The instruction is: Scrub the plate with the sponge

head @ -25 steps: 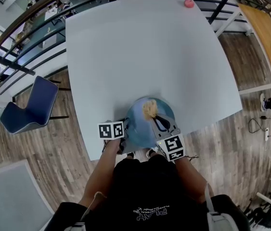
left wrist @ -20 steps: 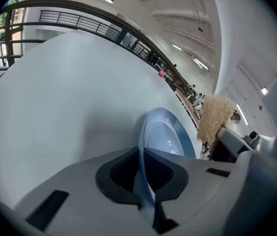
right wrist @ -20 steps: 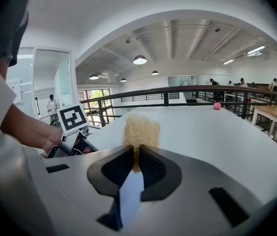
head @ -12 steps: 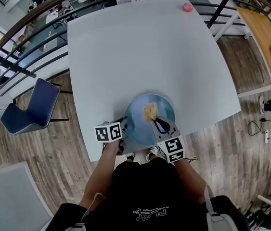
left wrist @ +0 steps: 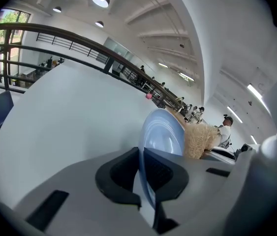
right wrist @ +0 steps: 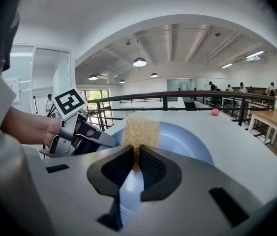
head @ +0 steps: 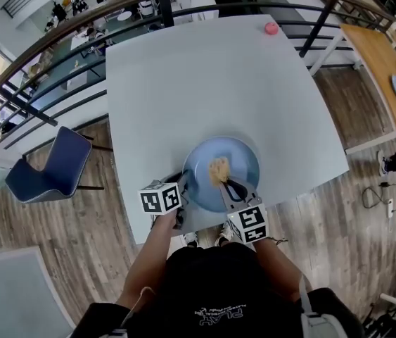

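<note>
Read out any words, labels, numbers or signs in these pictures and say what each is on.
White print on the person's black shirt: upside down, too small to read.
Two white cubes with black square markers: coded patterns only, no letters.
Nothing else is legible.

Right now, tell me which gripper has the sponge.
The right gripper: its jaws are shut on the tan sponge. The left gripper instead clamps the blue plate by its rim.
</note>
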`<action>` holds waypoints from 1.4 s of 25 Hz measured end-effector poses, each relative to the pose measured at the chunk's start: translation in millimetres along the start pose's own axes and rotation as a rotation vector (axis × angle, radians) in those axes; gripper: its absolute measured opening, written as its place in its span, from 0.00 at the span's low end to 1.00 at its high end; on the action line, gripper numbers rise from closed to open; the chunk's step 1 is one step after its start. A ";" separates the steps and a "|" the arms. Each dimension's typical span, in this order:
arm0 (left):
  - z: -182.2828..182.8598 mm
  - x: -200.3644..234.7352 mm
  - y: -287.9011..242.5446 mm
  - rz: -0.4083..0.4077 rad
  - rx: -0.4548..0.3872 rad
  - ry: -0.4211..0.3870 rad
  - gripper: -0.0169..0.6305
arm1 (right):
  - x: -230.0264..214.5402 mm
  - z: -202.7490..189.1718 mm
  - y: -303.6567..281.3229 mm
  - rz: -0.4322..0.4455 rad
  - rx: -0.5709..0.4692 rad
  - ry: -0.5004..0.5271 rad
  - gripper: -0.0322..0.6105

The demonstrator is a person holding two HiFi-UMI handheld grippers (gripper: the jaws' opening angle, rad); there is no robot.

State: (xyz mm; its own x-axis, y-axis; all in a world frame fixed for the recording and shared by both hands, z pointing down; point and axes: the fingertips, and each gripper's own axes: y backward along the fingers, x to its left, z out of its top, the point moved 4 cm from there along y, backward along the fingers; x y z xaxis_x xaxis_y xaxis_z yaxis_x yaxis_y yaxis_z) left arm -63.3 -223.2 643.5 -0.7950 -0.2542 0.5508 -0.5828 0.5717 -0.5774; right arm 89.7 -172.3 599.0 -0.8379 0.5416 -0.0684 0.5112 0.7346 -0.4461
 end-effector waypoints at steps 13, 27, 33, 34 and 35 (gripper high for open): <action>79.9 -18.7 43.4 0.027 -0.234 -0.123 0.07 | 10.6 49.5 2.6 -0.015 -0.059 0.081 0.12; 131.5 -40.4 90.1 0.048 -0.401 -0.215 0.06 | 41.7 109.0 -10.2 0.014 -0.136 0.185 0.12; 136.7 -45.0 97.8 0.050 -0.426 -0.224 0.06 | 52.6 121.2 -14.8 0.039 -0.136 0.211 0.12; 136.8 -46.7 98.0 0.048 -0.430 -0.225 0.06 | 54.5 122.4 -15.1 0.045 -0.131 0.216 0.12; 137.1 -48.5 98.0 0.045 -0.434 -0.226 0.06 | 55.8 123.0 -15.6 0.049 -0.126 0.223 0.12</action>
State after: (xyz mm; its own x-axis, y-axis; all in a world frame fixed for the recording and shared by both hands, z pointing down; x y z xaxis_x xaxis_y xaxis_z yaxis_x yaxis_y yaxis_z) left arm -104.9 -261.7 477.6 -0.8624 -0.3569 0.3589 -0.4614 0.8460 -0.2672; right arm 11.4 -203.8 492.4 -0.7555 0.6445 0.1178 0.5820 0.7427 -0.3312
